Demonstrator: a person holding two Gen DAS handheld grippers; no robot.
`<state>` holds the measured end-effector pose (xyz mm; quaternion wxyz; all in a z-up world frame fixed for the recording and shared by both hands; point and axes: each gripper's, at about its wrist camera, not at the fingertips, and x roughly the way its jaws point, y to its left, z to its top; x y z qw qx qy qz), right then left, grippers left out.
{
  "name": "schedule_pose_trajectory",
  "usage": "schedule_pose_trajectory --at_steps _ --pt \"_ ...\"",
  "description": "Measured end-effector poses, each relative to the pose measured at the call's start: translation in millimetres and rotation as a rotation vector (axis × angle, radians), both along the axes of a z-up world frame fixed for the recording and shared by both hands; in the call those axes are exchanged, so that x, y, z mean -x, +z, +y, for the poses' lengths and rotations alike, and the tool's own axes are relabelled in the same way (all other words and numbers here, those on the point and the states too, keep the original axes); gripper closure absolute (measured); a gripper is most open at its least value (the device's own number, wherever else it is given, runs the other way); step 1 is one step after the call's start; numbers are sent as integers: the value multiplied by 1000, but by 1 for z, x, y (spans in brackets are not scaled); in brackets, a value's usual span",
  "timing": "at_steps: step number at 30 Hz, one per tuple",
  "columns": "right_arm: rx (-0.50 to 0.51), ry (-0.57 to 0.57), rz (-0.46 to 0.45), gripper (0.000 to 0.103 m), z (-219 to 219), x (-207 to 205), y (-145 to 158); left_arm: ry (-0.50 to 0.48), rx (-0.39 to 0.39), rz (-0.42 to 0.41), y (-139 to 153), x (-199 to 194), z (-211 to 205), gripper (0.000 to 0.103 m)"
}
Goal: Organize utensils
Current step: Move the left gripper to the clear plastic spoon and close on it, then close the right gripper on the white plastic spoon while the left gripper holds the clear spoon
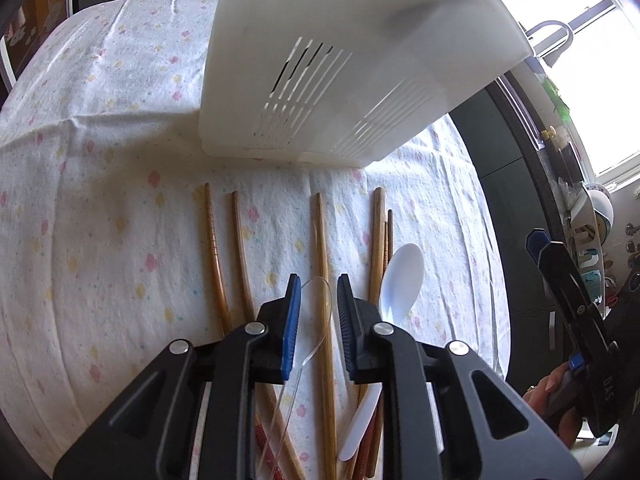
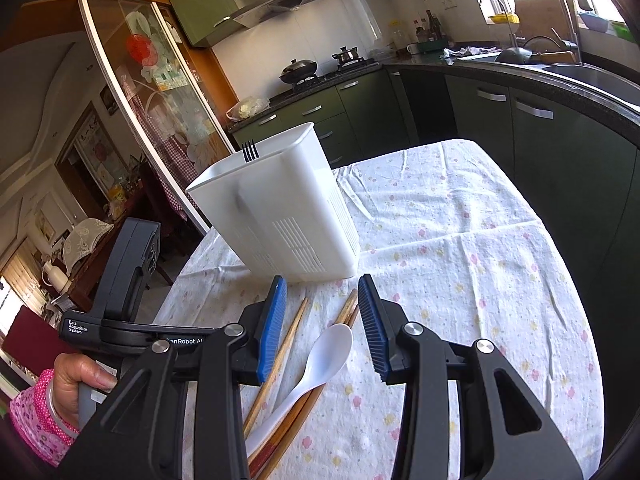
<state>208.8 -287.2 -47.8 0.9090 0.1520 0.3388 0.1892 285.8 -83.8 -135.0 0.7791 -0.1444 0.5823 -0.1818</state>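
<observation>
A white slotted utensil holder (image 1: 320, 64) stands on the flowered tablecloth; in the right wrist view (image 2: 280, 208) a black fork (image 2: 250, 151) sticks out of it. Several wooden chopsticks (image 1: 322, 272) lie in front of it, with a white plastic spoon (image 1: 400, 284) and a clear plastic spoon (image 1: 320, 320). My left gripper (image 1: 319, 292) is open, low over the clear spoon and a chopstick. My right gripper (image 2: 322, 308) is open above the white spoon (image 2: 320, 356) and chopsticks (image 2: 280, 364).
The table (image 2: 460, 248) carries a white cloth with pastel flowers. Dark green kitchen cabinets (image 2: 540, 128) and a counter with a sink run along the right. A glass sliding door (image 2: 160, 112) stands to the left behind the holder.
</observation>
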Motion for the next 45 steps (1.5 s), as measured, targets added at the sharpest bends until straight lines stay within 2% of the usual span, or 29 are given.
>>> schedule_pose_trajectory --at_steps 4,6,10,13,18,24,26,29,32,37,39,45 --pt "1 5 0 64 3 -1 0 -46 -23 29 -4 4 -2 82" --pt "4 10 0 64 4 0 0 -56 -21 42 -7 5 -2 72" --pt "10 15 -1 64 6 0 1 -44 -71 3 -3 5 -9 66" --pt "11 16 -4 64 6 0 2 -42 -126 -20 0 3 -12 66" --pt "7 12 -1 64 3 -1 0 -62 -161 10 -2 7 -9 66" --pt "8 19 -1 64 6 0 -1 -86 -131 48 -10 7 -16 66" --pt "10 19 0 64 6 0 0 -91 -139 38 -11 7 -21 67" --pt "10 19 10 64 4 0 -1 -98 -135 38 -13 8 -27 76" --pt "2 15 25 61 1 -1 -5 -94 -106 42 -14 8 -28 77" --pt "-25 18 75 61 -5 -5 -15 -90 -53 50 -13 10 -21 77" --pt "-26 19 88 57 -6 -6 -18 -87 -42 43 -11 11 -20 77" --pt "-7 42 196 55 -1 -16 -38 -64 -46 12 -1 10 -13 77"
